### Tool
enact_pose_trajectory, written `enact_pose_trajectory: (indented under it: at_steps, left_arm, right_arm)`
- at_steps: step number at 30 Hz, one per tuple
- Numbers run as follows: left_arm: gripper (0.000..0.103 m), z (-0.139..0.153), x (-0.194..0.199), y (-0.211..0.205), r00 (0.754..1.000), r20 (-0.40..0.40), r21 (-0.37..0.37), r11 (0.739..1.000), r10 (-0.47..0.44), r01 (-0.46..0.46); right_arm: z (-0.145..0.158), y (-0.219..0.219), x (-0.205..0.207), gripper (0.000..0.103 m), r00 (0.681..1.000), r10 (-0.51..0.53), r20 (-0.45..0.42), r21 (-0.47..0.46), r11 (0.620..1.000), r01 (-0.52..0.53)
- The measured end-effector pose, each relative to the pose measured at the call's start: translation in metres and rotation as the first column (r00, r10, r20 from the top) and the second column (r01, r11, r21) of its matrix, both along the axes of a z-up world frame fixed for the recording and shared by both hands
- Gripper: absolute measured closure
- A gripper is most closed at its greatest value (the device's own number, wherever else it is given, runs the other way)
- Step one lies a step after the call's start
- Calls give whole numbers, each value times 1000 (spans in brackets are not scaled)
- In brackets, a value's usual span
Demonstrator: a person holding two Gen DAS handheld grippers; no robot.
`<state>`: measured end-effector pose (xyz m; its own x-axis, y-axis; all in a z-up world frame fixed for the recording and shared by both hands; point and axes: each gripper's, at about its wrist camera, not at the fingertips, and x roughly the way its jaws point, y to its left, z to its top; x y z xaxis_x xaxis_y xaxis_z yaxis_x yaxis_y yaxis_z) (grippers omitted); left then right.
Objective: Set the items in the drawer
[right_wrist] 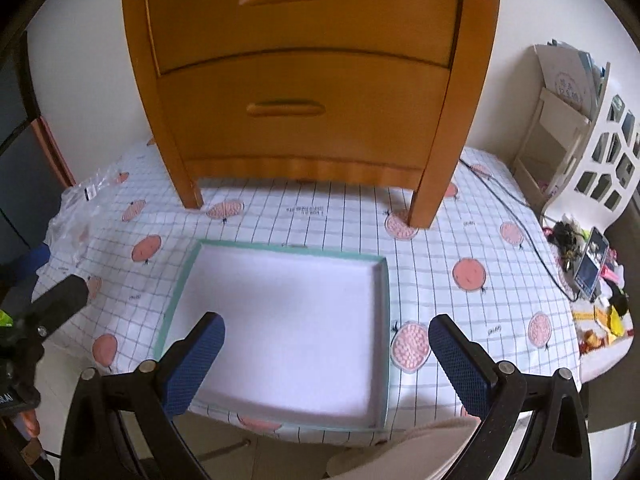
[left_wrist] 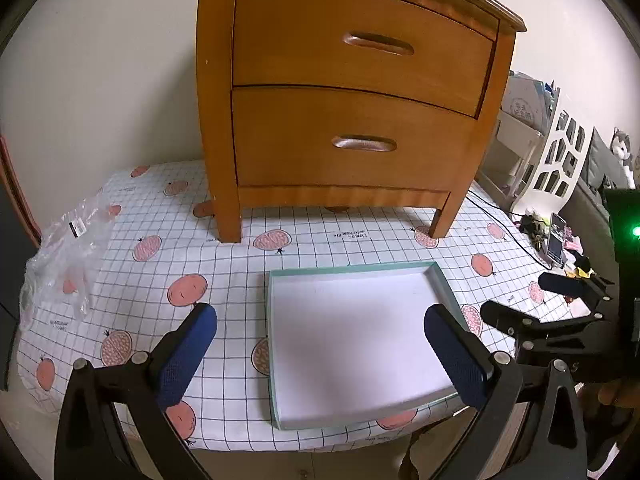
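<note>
A wooden two-drawer cabinet (left_wrist: 352,92) (right_wrist: 304,72) stands at the back of the checked cloth, both drawers pushed in, each with a recessed handle (left_wrist: 364,143). In front of it lies a shallow teal-rimmed white tray (left_wrist: 442,280) (right_wrist: 384,320), with nothing in it. My left gripper (left_wrist: 320,332) hovers open over the tray's near half, nothing between its blue pads. My right gripper (right_wrist: 326,344) is open too, low over the tray's front edge. The right gripper's fingers also show at the right of the left wrist view (left_wrist: 520,312).
A crumpled clear plastic bag (left_wrist: 68,256) (right_wrist: 80,216) lies at the cloth's left edge. A black cable (right_wrist: 516,216) runs along the right side toward a phone (right_wrist: 592,268) and small clutter. A white rack (right_wrist: 600,148) stands at the far right.
</note>
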<state>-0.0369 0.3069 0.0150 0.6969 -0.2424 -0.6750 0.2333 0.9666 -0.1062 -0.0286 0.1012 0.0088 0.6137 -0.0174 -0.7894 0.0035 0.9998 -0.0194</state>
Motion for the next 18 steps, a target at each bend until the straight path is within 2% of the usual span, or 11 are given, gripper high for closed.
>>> enact_pose_trajectory:
  at_steps: [10, 18]
  left_arm:
    - [0, -15, -12, 10, 1000, -4, 3, 1000, 20, -20]
    - [0, -28, -16, 9, 1000, -6, 45, 999, 21, -21]
  right_arm:
    - [-28, 9, -16, 0, 999, 10, -51, -8, 1000, -10]
    - [-34, 9, -21, 0, 999, -5, -46, -16, 1000, 4]
